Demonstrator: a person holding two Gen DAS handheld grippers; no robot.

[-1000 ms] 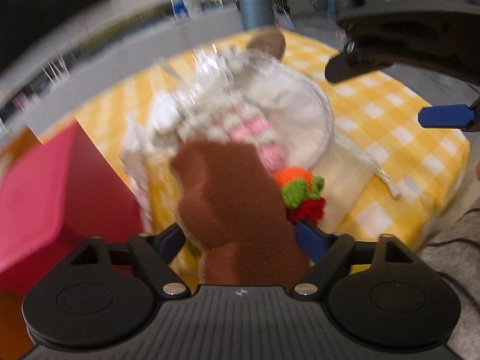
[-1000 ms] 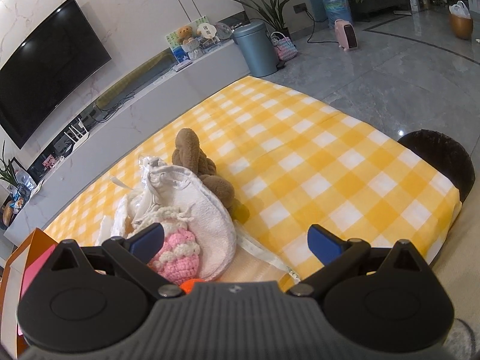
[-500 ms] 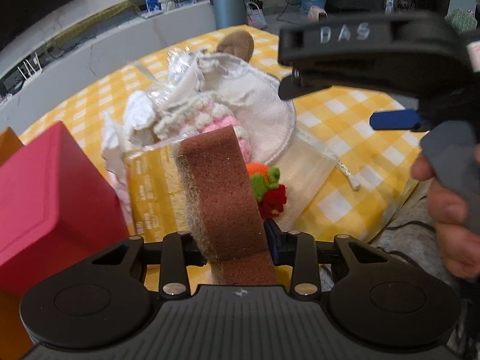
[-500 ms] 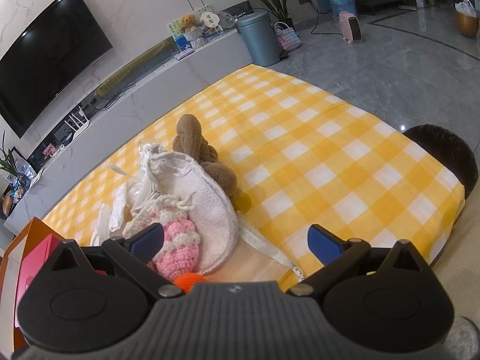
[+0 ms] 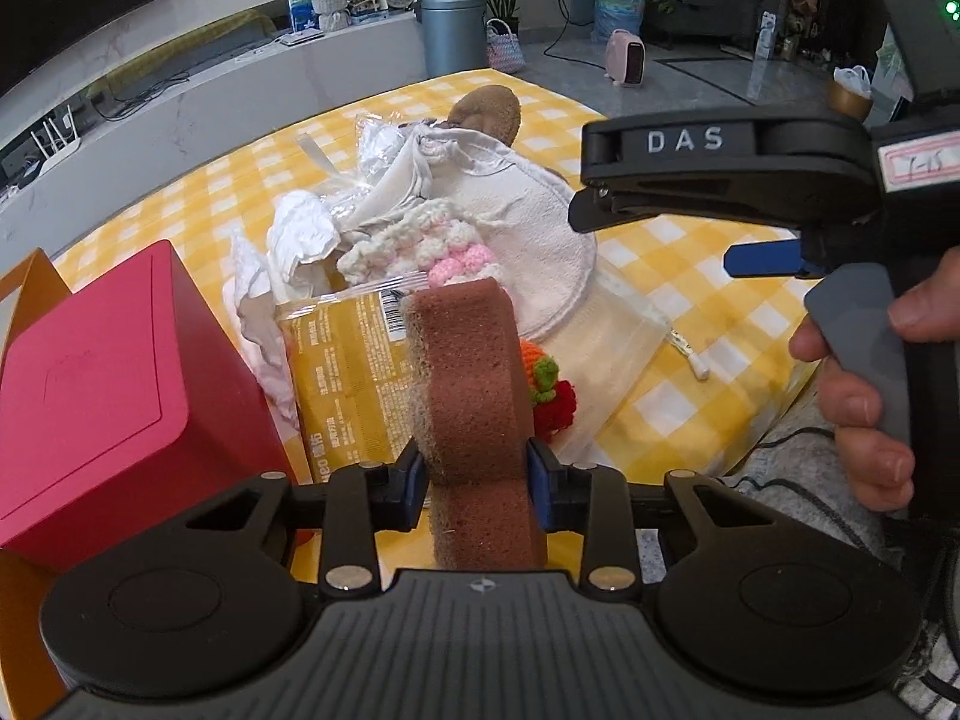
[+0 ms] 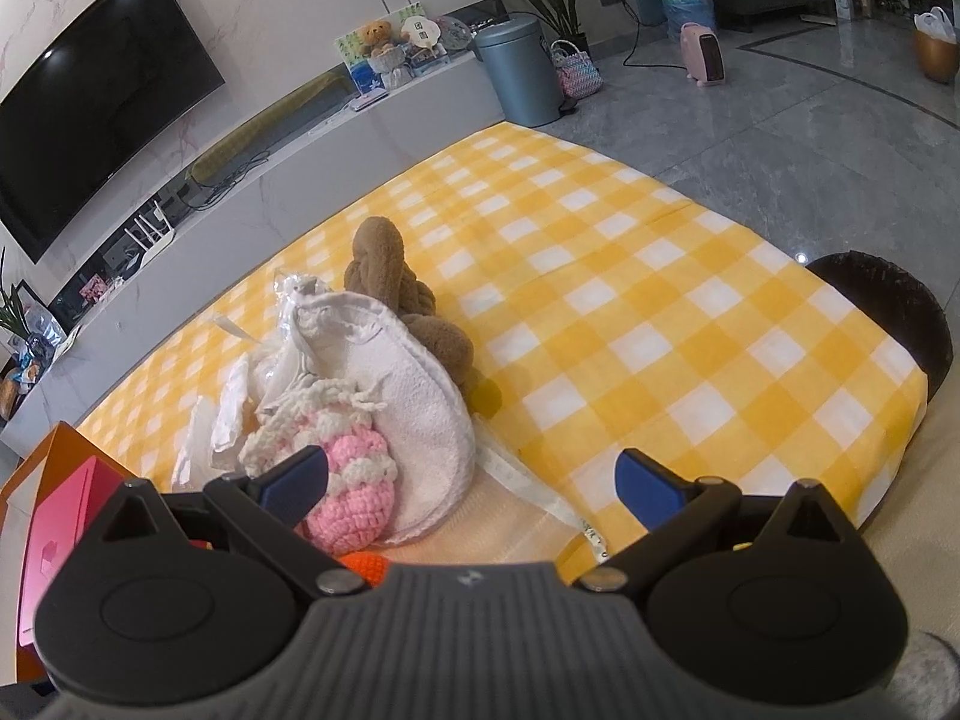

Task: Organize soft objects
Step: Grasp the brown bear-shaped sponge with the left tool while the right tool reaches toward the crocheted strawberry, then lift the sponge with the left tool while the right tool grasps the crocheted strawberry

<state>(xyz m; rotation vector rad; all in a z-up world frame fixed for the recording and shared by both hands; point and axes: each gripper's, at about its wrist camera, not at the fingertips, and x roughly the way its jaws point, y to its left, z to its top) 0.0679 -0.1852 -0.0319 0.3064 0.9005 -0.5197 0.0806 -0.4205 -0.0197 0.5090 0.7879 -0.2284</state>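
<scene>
A brown sponge (image 5: 468,372) with a scouring layer stands on edge between the blue pads of my left gripper (image 5: 477,480). The jaws are still closing and the pads press into its sides. It is held above a yellow packet (image 5: 348,372) at the near end of a soft pile: a white cloth (image 5: 528,222), a pink and white crochet pouch (image 5: 432,246), a brown plush (image 5: 486,111) and a small orange, green and red crochet piece (image 5: 549,384). My right gripper (image 6: 474,480) hangs open over the pouch (image 6: 354,492) and cloth (image 6: 414,384), holding nothing.
A red box (image 5: 108,384) inside an orange container (image 5: 30,300) stands at the left. A beige mesh bag (image 5: 612,348) lies under the pile. The yellow checked tablecloth (image 6: 660,312) stretches to the right. A dark round stool (image 6: 888,300) sits past the table's right edge.
The left jaws went from wide open around the sponge to pressed on its sides, and the sponge has risen a little. The right gripper has held its place, still open.
</scene>
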